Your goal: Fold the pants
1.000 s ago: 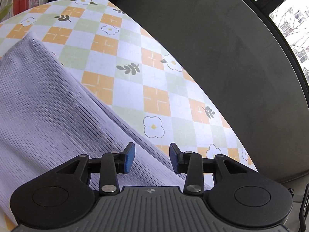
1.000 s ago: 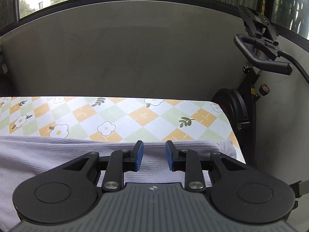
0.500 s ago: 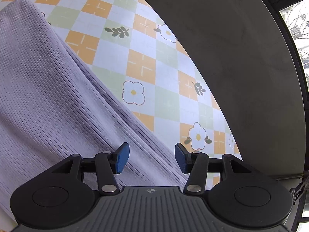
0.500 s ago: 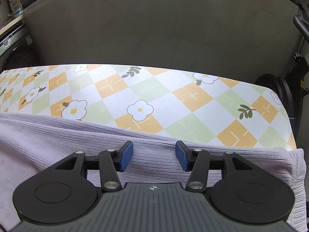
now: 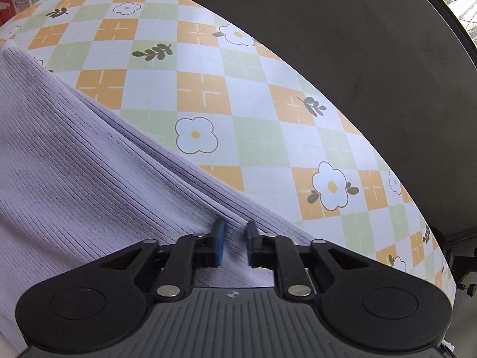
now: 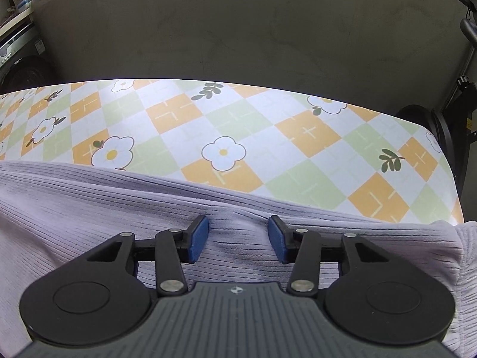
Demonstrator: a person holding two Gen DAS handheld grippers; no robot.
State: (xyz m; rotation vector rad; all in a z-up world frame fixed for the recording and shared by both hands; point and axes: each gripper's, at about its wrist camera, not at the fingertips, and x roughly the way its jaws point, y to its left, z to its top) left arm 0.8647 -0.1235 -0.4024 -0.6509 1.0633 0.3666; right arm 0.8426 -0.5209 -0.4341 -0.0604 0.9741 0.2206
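Lilac ribbed pants (image 5: 74, 164) lie flat on a table with a flowered check cloth (image 5: 253, 89). In the left wrist view their far edge runs diagonally. My left gripper (image 5: 234, 226) is shut there, its blue pads pinching a raised ridge of the cloth just inside that edge. In the right wrist view the pants (image 6: 89, 197) fill the near half and end at a hem on the right. My right gripper (image 6: 238, 222) rests its tips on the cloth near the far edge. Its jaws are closing, with a low bulge of cloth between the pads, which stand apart.
Bare tablecloth (image 6: 253, 119) stretches beyond the pants to the table's far edge. A grey wall (image 6: 238, 29) stands behind it. The dark wheel of an exercise bike (image 6: 441, 125) is beside the right corner, and a washing machine (image 6: 18, 59) at far left.
The left gripper's jaws went from wide apart to shut on the pants' edge. The right gripper sank onto the cloth and its jaws narrowed a little.
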